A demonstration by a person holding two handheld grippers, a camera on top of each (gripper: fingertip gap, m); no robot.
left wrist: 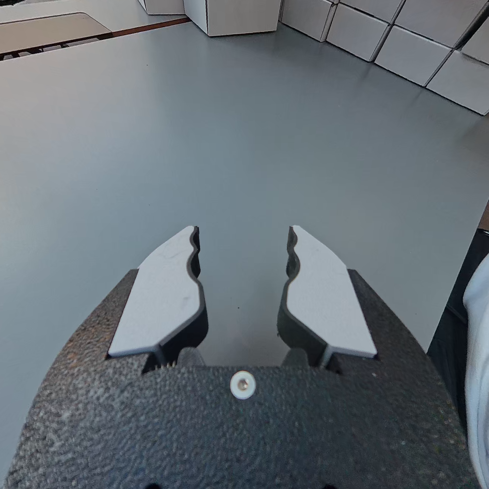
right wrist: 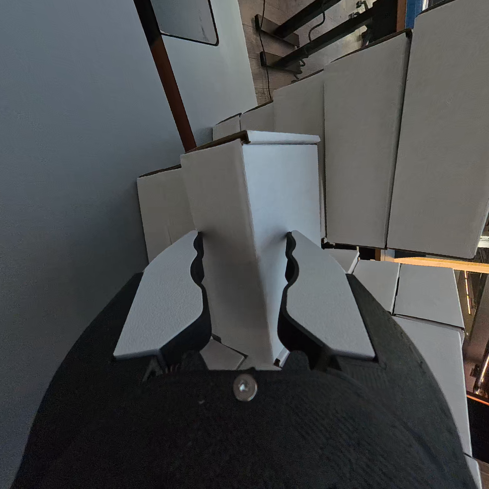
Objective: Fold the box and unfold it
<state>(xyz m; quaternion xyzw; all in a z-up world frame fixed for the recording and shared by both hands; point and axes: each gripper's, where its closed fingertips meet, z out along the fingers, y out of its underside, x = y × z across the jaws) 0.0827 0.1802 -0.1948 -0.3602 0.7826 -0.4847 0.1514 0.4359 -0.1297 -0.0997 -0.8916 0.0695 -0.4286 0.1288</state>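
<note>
My right gripper (right wrist: 244, 232) is shut on a folded white cardboard box (right wrist: 264, 190). The box fills the gap between the two fingers and sticks out past the fingertips, with one corner edge facing the camera. Its near end flaps sit deep between the jaws. The right wrist view is rolled sideways, so the grey table (right wrist: 66, 132) shows as a wall on the left. My left gripper (left wrist: 243, 230) is open and empty, a little above the bare grey table (left wrist: 211, 132). The held box does not show in the left wrist view.
Several white folded boxes (left wrist: 412, 39) are stacked along the table's far right, with another one (left wrist: 238, 18) at the back. The same stacks (right wrist: 370, 158) fill the right of the right wrist view. A person's white sleeve (left wrist: 476, 344) is at the right edge.
</note>
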